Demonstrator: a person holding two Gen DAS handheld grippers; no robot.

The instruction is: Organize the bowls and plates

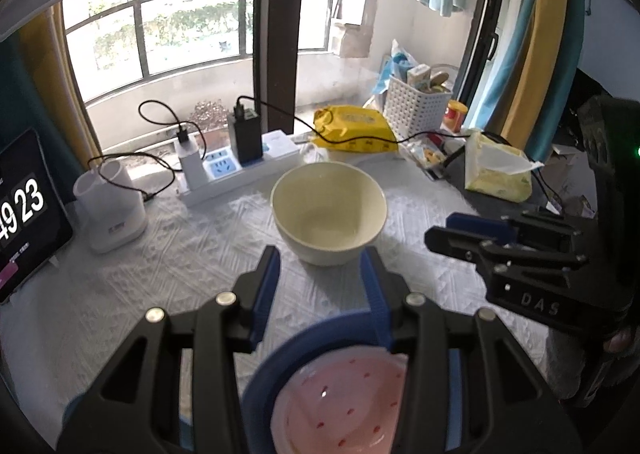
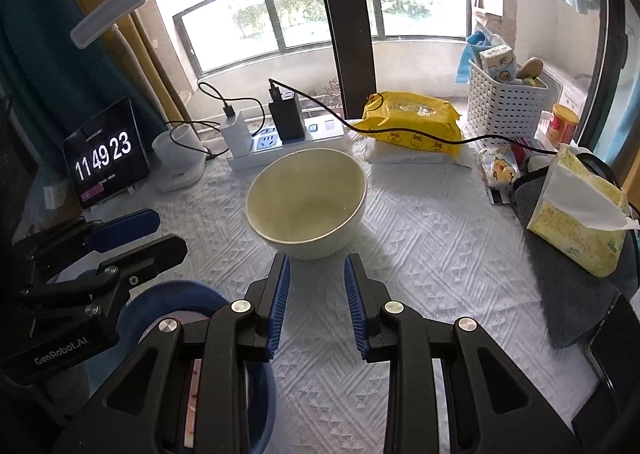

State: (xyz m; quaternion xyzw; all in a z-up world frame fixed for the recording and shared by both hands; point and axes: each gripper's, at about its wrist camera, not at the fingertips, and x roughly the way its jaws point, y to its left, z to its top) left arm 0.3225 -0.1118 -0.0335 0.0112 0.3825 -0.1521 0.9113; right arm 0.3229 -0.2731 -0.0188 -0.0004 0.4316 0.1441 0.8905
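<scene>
A cream bowl (image 1: 328,209) (image 2: 306,201) stands upright on the white quilted cloth, just beyond both pairs of fingertips. My left gripper (image 1: 320,258) (image 2: 164,232) is open with nothing between its blue pads. It hovers over a blue dish (image 1: 320,328) (image 2: 184,294) that holds a pink speckled bowl (image 1: 340,398); my own fingers cover part of both. To its right my right gripper (image 2: 316,260) (image 1: 440,230) is open and empty, pointing at the cream bowl's near side.
Behind the bowl lie a power strip (image 2: 280,143) with chargers and trailing cables, and a yellow wipes pack (image 2: 412,125). A tablet clock (image 2: 104,157) and white container (image 2: 176,161) stand at left. At right are a white basket (image 2: 504,109), tissue pack (image 2: 576,221) and phone (image 2: 612,346).
</scene>
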